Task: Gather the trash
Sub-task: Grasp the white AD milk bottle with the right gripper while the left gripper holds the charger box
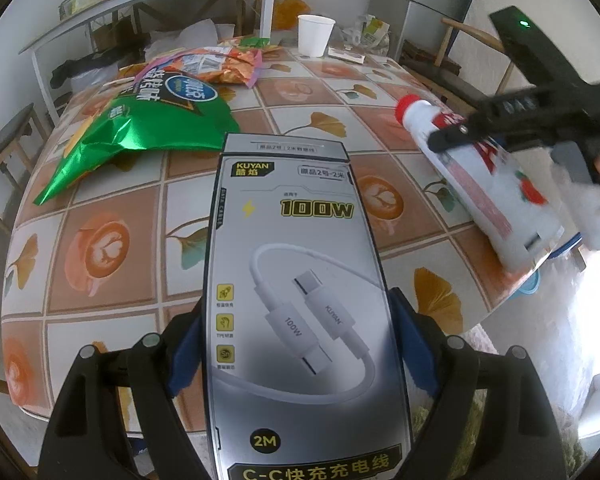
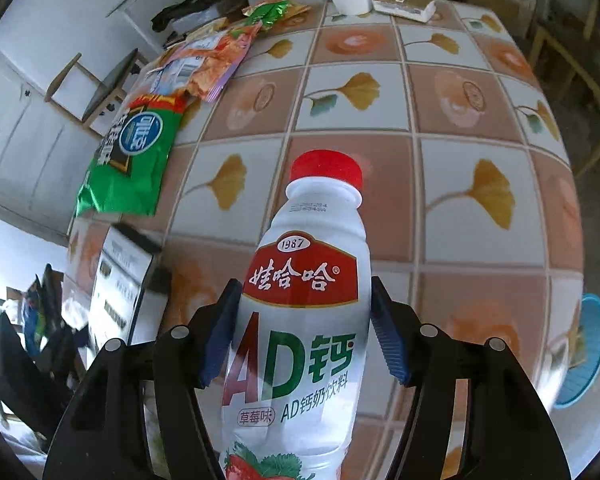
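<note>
The black left gripper with blue-padded fingers is clamped on the sides of a flat silver cable box. The black right gripper grips a white red-capped plastic bottle between its blue ridged pads, held raised and tilted.

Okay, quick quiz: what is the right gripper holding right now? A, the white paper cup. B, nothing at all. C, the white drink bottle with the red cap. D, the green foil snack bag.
C: in the right wrist view the right gripper has its blue pads pressed against both sides of the white plastic drink bottle with a red cap.
</note>
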A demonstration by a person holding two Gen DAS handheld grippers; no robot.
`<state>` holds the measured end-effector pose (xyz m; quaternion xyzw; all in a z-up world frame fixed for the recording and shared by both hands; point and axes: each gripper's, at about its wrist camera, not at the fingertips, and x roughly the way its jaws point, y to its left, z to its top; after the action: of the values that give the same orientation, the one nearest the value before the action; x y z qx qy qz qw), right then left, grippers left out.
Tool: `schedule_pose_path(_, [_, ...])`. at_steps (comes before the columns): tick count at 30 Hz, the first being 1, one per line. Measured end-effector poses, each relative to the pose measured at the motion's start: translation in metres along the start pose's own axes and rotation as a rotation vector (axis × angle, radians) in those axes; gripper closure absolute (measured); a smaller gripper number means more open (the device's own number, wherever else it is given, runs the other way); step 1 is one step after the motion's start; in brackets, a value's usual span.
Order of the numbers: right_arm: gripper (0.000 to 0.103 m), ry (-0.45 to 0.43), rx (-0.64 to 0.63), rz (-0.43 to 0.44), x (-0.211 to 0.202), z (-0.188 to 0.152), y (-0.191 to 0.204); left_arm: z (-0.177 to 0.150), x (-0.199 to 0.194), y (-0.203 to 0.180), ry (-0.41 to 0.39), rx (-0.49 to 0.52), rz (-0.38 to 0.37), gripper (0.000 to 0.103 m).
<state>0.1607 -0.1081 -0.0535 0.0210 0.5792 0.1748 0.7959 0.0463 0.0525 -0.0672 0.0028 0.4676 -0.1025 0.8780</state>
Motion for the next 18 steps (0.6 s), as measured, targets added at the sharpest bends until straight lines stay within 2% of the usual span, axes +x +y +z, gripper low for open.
schedule_pose_path(5, [0.036,-0.037,-0.003,-0.008,-0.013,-0.014,-0.004,0.004,0.004,-0.004,0.005,0.006,0.016,0.022])
schedule_pose_path(18, [0.034,0.013,0.118,0.057,-0.005,-0.021,-0.011,0.016,0.013,-0.005,0.017,-0.019,0.058,0.022])
